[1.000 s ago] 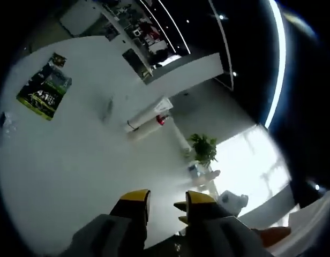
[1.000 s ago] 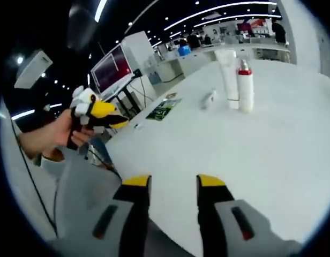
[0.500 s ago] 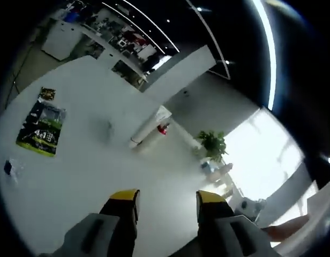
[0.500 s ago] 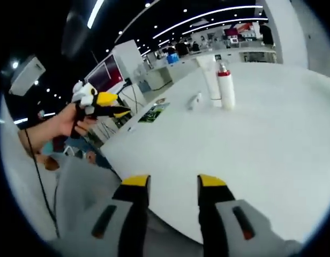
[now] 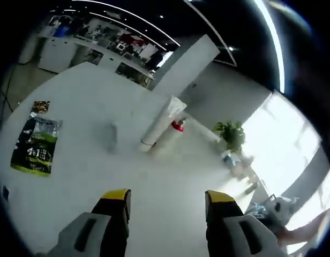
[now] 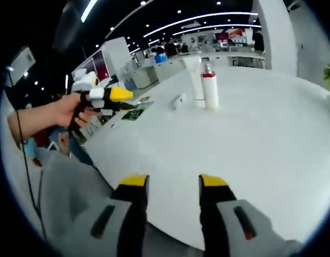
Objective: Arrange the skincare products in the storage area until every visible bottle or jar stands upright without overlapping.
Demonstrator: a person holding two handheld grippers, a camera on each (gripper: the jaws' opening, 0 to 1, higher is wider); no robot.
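Fingers (image 6: 135, 182) apart — red-capped bottle (image 6: 210, 91) upright, well beyond.

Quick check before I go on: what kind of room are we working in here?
Probably a large open showroom or exhibition hall, not a home. Long strip lights line a dark ceiling, display counters stand behind the big white table, and a screen stands beside it.
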